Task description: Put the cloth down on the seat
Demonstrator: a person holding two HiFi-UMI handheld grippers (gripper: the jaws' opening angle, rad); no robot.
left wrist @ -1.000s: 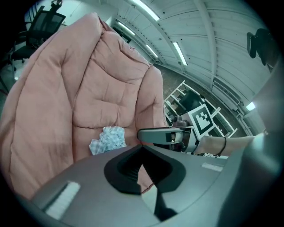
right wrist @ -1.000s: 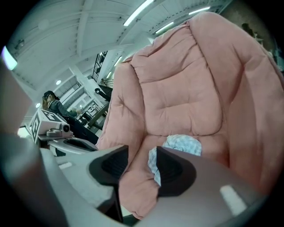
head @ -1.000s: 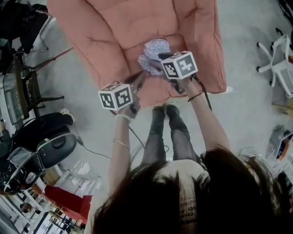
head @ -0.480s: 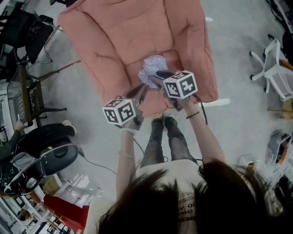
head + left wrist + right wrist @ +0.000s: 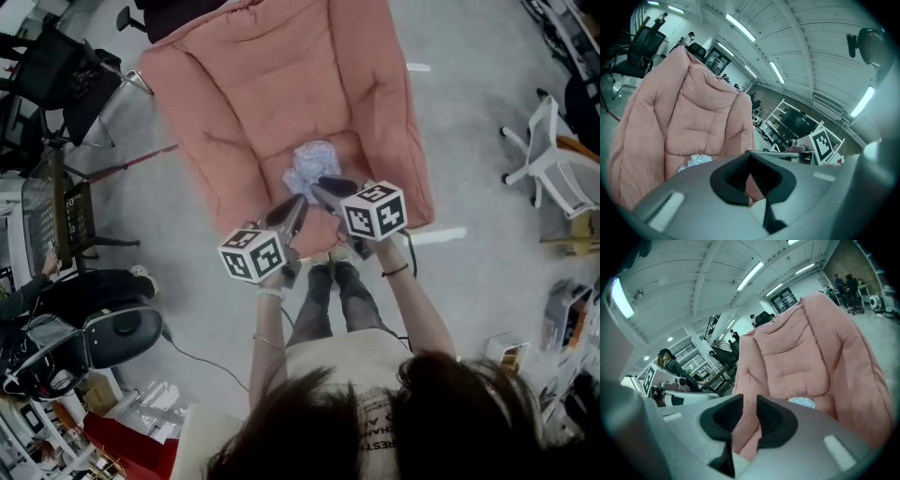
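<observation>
Pink seat (image 5: pixel 315 223) holds the cloth (image 5: pixel 312 164), crumpled at its far end. L gripper (image 5: pixel 298 202) clenched, empty; R gripper (image 5: pixel 325 186) just been closing on nothing. Drop looks done; next, I'd pull back clear.

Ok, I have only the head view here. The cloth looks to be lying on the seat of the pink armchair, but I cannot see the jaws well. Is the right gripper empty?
Observer: Yes. In its own view the right gripper has its jaws apart. They have just been closing, and only the pink armchair shows through the gap.
Operator: And the left one, please?
Observer: In its own view the left gripper has its jaw tips together and holds nothing.
Operator: Does any corner of the cloth hang on a jaw?
Observer: No. In the right gripper view the cloth lies on the seat beyond the jaws, clear of them.
</observation>
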